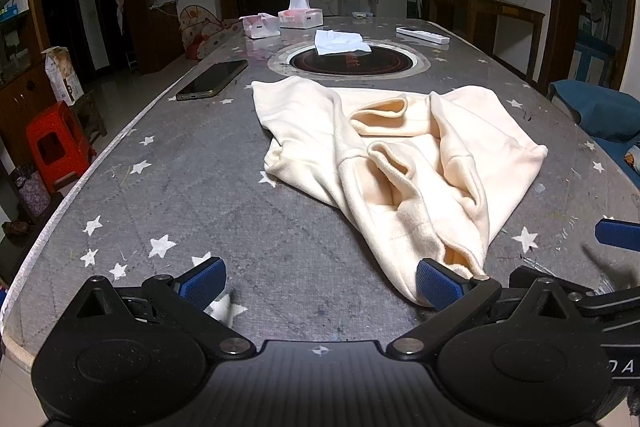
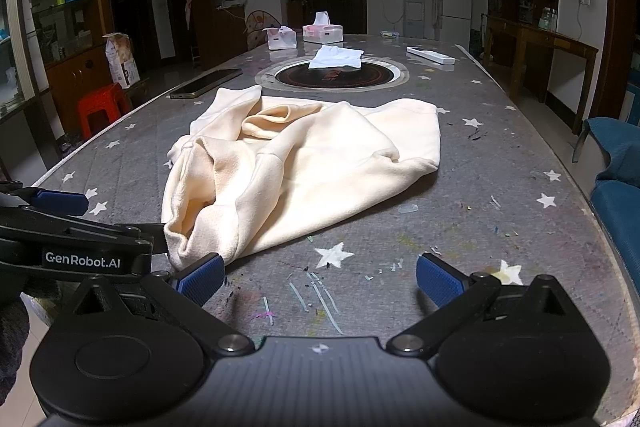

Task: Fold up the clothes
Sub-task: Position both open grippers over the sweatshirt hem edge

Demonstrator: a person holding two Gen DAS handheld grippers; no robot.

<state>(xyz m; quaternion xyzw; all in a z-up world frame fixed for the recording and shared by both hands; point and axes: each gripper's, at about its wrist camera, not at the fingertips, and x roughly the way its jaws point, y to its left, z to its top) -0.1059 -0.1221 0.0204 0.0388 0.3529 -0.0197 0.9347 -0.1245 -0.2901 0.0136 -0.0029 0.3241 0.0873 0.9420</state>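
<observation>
Two grippers are hovering with jaws spread wide and empty above the near end of a grey, star-printed table [image 1: 168, 163]. A cream sweatshirt [image 1: 400, 163] is lying crumpled on the table's middle, its long axis running diagonally: in the left wrist view it is stretching from a far-left corner beside a dark phone [image 1: 212, 79] down to a narrow bunched end at the near right. That near end is lying just beside the right finger of the left gripper [image 1: 320, 283], whose pads [image 1: 438, 285] are resting apart from the cloth or barely at its edge; contact cannot be told. Two rolled openings, seemingly cuffs or a neckline, are facing up toward the camera. In the right wrist view the same bunched end is pointing toward the left finger of the right gripper [image 2: 320, 281], with the broad flat panel spreading away to the far right. Beyond the garment a round black hotplate [image 1: 352, 61] is sitting in the tabletop, carrying a white cloth [image 1: 340, 42].
</observation>
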